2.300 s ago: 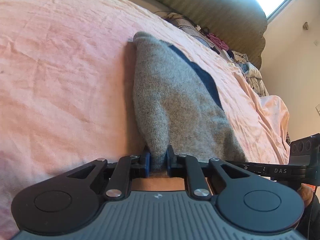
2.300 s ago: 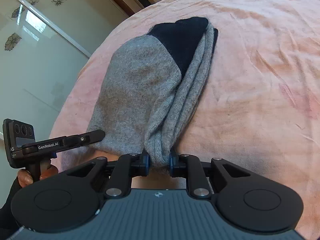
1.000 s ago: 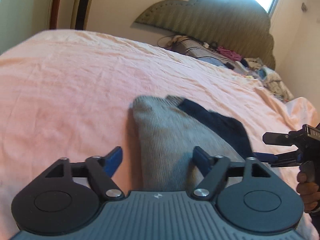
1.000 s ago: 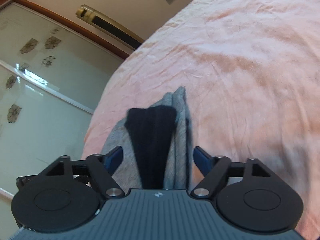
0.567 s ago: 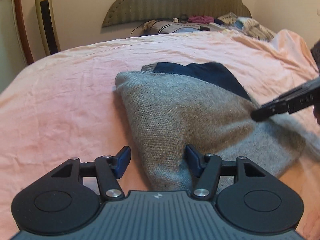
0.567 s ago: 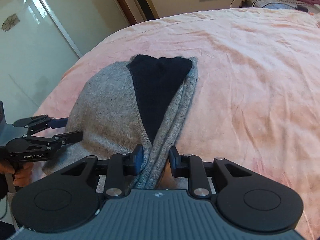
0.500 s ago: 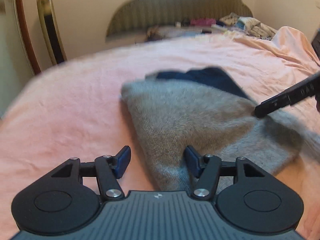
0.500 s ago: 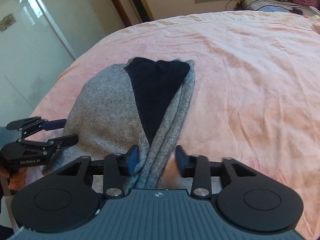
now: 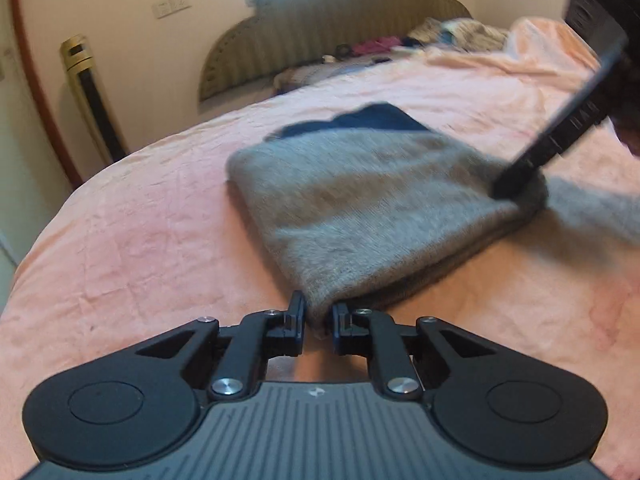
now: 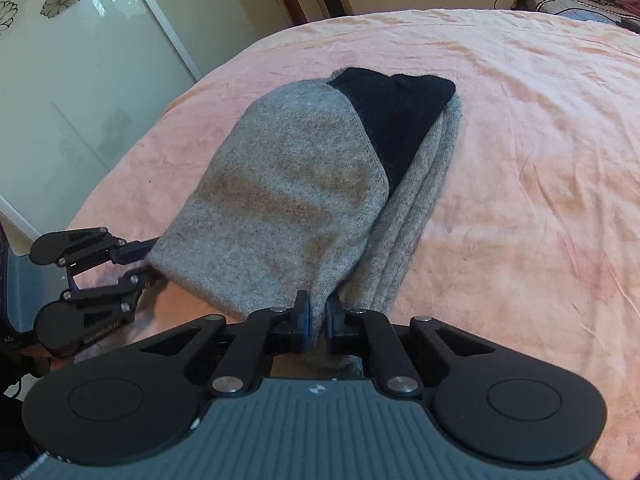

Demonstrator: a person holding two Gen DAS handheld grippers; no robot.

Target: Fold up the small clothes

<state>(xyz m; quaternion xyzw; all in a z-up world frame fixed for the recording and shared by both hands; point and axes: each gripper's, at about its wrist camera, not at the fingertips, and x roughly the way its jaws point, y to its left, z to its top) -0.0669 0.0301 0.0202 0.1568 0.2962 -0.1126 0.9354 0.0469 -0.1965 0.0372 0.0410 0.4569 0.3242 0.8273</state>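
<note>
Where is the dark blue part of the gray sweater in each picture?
Left wrist view: the dark blue part sits above the middle, peeking over the far edge of the gray sweater.
Right wrist view: the dark blue part is upper middle, a dark wedge at the sweater's far end, right of the gray flap.
Shared landmark: the pink bedsheet under the sweater, in both views.

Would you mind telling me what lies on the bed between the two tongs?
The grey knit garment spans it: the right wrist view shows the left tongs and the right tongs each closing on a near corner.
</note>
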